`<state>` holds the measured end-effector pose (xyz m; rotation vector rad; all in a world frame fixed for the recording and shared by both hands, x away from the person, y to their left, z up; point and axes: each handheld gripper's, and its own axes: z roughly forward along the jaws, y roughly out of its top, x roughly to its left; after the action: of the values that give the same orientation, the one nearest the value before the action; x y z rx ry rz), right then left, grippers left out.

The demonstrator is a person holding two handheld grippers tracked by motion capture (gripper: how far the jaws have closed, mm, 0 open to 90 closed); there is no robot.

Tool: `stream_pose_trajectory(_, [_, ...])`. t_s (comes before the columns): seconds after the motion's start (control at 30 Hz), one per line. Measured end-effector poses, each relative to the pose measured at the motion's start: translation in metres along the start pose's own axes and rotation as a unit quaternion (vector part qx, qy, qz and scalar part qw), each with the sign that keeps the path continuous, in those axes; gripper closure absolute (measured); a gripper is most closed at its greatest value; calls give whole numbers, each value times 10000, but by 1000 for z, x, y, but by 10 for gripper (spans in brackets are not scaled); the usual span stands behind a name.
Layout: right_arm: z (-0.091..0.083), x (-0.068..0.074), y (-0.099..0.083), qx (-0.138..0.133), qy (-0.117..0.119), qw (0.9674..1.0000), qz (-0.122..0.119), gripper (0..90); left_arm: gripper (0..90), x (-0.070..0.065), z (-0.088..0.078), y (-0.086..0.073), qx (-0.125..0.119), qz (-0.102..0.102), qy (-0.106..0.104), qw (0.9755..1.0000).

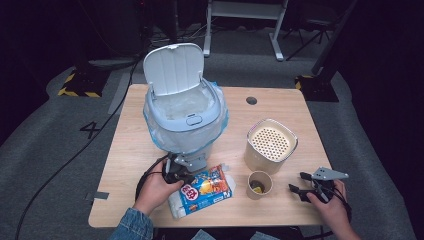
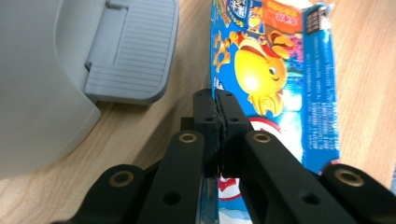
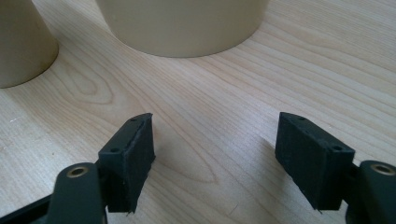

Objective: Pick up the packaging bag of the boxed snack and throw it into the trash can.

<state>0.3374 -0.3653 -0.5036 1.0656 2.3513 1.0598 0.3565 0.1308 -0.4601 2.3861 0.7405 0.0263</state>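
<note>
I find the left hand-held gripper (image 2: 218,109) clamped on the light, crushable snack carton's (image 2: 275,79) edge at lower centre.

snack bag (image 1: 204,191): blue, yellow cartoon | bin (image 1: 183,107): grey | cup (image 1: 259,185): beige

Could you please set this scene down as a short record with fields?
surface: wooden table
left tongs: jaws shut together on the edge of the blue snack packet, which lies flat on the table
right tongs: jaws apart, nothing between them, low over bare wood
bin: grey pedal bin, lid up, clear liner inside, pedal toward the packet
cup: paper cup, upright, something yellowish inside
container: beige container with a perforated top, behind the cup
</note>
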Motion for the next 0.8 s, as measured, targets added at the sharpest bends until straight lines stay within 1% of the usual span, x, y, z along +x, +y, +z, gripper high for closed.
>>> stream_pose_trajectory(0.07, [0, 0, 0, 0, 0, 10000, 0, 287, 893, -2, -8, 0, -182, 37, -44, 9998])
stream_pose_trajectory(0.13, [0, 0, 0, 1, 1, 10000, 2, 287, 894, -5, -16, 0, -395, 20, -36, 9992])
stream_pose_trajectory(0.17, [0, 0, 0, 0, 1, 10000, 2, 287, 894, -6, -21, -1, -479, 62, -35, 9988])
stream_pose_trajectory(0.27, [0, 0, 0, 0, 1, 10000, 1, 287, 894, -10, -33, 0, -814, 103, -76, 9966])
stream_pose_trajectory(0.33, [0, 0, 0, 0, 1, 10000, 1, 287, 894, -13, -41, 1, -1015, 148, -27, 9947])
stream_pose_trajectory(0.37, [0, 0, 0, 1, 1, 10000, 3, 287, 894, -14, -45, 1, -1142, 170, 8, 9933])
stream_pose_trajectory(0.4, [0, 0, 0, 1, 1, 10000, 3, 287, 894, -14, -45, 1, -1142, 170, 8, 9933])
stream_pose_trajectory(0.43, [0, 0, 0, 0, 1, 10000, 2, 287, 894, -16, -53, 2, -1367, 194, 36, 9904])
stream_pose_trajectory(0.53, [0, 0, 0, 4, 4, 10000, 8, 287, 894, -19, -64, 4, -1684, 229, 82, 9854])
stream_pose_trajectory(0.57, [0, 0, 0, 1, 0, 10000, 2, 287, 894, -19, -67, 5, -1791, 274, 110, 9834])
stream_pose_trajectory(0.6, [0, 0, 0, 1, -1, 10000, 1, 287, 894, -20, -70, 6, -1923, 286, 116, 9808])
stream_pose_trajectory(0.63, [0, 0, 0, 0, 1, 10000, 2, 287, 893, -21, -74, 6, -2034, 301, 94, 9786])
stream_pose_trajectory(0.7, [0, 0, 0, 1, -2, 10000, 1, 287, 893, -22, -80, 9, -2181, 361, 116, 9752])
stream_pose_trajectory(0.8, [0, 0, 0, 1, -1, 10000, 1, 287, 894, -25, -89, 15, -2343, 410, 190, 9711])
